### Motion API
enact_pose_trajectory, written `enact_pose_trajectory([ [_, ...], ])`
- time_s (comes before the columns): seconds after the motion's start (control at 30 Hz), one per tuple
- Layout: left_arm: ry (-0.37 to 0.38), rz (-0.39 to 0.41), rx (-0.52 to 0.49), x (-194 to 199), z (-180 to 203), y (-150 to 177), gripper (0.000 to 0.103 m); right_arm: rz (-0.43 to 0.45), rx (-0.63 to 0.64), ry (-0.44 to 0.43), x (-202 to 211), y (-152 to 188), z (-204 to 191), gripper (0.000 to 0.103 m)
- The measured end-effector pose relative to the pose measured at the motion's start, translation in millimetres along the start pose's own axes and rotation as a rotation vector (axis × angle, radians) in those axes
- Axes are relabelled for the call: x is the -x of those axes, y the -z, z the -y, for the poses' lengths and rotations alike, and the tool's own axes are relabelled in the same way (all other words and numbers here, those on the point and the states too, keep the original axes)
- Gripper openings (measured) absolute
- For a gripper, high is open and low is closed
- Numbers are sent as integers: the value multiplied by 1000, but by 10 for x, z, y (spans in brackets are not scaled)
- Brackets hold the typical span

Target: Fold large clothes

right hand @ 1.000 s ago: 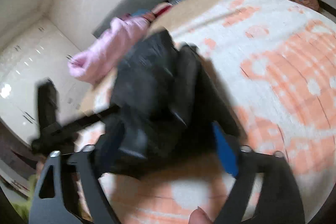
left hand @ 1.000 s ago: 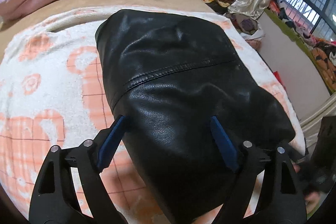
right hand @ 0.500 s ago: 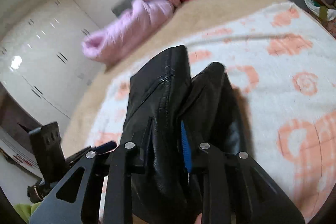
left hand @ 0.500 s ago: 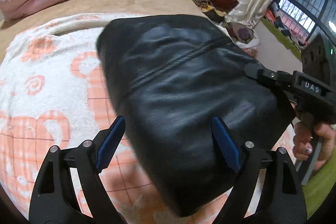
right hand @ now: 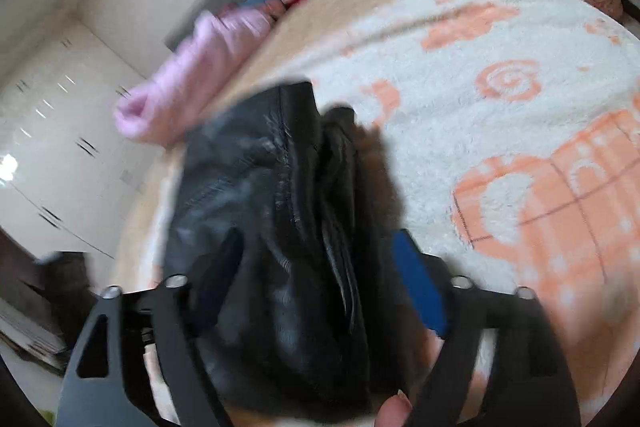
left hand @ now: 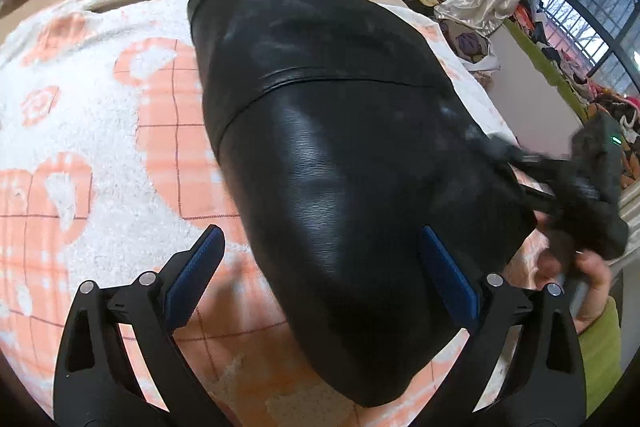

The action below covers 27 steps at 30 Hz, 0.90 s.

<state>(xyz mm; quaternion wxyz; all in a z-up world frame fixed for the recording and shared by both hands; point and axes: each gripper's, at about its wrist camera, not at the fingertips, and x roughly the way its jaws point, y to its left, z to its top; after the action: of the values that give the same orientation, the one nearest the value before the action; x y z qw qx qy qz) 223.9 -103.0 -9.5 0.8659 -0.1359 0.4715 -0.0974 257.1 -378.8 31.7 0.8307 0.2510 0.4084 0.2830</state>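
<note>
Left wrist view shows the folded black leather jacket [left hand: 340, 131] lying on the orange-and-white fleece blanket [left hand: 80, 131], the left gripper [left hand: 320, 267] released at 6 o'clock, jaws just widened, while the right gripper [right hand: 316, 279], blurred at 3 o'clock, has just reopened astride the jacket's edge.

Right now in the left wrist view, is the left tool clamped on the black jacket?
No: the left tool stands wide open, its blue pads clear of the folded black leather jacket lying on the blanket.
</note>
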Motion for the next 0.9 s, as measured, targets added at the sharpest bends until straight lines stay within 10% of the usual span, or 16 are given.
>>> enact_pose_trajectory([
  [0.17, 0, 9, -6, -8, 35, 7, 91, -45, -79, -88, 208, 181, 200, 90],
  [0.33, 2, 2, -2, 4, 13, 9, 91, -94, -185, -164, 39, 378, 322, 29],
  [0.43, -24, -4, -35, 34, 22, -10, 91, -66, -234, -175, 39, 530, 275, 27],
  [0.7, -110, -16, -51, -3, -56, -50, 92, -62, -11, 17, -49, 1061, -531, 31],
  [0.9, -65, -7, -13, 22, -99, -82, 92, -38, 12, 52, 37, 822, -575, 78],
])
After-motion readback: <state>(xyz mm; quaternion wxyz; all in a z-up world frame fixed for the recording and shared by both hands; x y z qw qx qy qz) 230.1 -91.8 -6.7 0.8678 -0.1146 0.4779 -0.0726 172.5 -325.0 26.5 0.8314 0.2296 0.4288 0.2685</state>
